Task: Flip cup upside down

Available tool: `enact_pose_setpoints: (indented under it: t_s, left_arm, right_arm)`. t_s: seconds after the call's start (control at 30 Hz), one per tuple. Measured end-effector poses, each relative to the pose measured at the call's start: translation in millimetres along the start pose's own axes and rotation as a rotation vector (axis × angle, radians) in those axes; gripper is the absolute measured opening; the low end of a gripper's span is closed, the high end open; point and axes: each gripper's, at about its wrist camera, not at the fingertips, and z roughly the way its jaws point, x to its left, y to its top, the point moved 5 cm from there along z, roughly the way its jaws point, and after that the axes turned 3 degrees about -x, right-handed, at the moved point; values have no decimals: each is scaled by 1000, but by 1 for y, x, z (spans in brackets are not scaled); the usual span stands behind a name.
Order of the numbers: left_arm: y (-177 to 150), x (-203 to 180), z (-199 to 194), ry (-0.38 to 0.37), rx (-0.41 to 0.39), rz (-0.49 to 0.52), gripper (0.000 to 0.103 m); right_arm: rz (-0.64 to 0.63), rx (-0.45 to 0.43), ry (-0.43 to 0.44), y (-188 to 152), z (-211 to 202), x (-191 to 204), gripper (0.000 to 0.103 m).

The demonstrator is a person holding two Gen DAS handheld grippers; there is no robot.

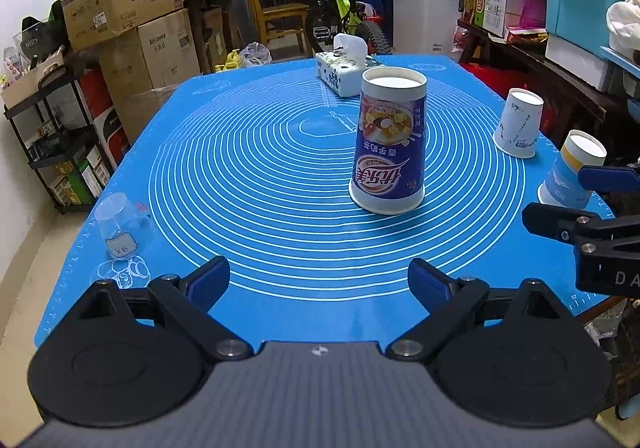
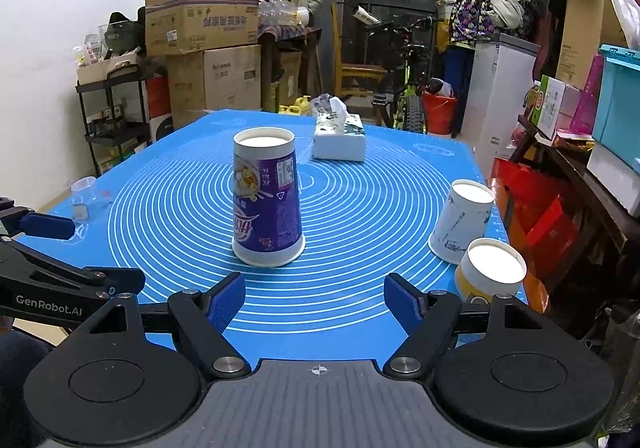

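Note:
A tall purple-and-white paper cup (image 1: 390, 146) stands upside down, rim down, in the middle of the blue mat (image 1: 256, 184); it also shows in the right wrist view (image 2: 266, 204). My left gripper (image 1: 319, 282) is open and empty, low over the mat's near edge, well short of the cup. My right gripper (image 2: 315, 304) is open and empty too, just in front of the cup. The right gripper's fingers (image 1: 560, 222) show at the right edge of the left wrist view.
Two more paper cups stand upside down at the mat's right edge: a white one (image 2: 462, 222) and a yellow-and-blue one (image 2: 490, 272). A clear plastic cup (image 1: 120, 226) stands at the left edge. A tissue box (image 2: 340, 138) lies at the far side. Boxes, shelves and a bicycle surround the table.

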Motion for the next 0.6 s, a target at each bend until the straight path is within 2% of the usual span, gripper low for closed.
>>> enact_pose_setpoints:
  t_s: [0.6]
  left_arm:
    - [0, 0, 1, 0, 1, 0, 95]
  right_arm:
    - [-3, 11, 2, -4, 3, 1, 80]
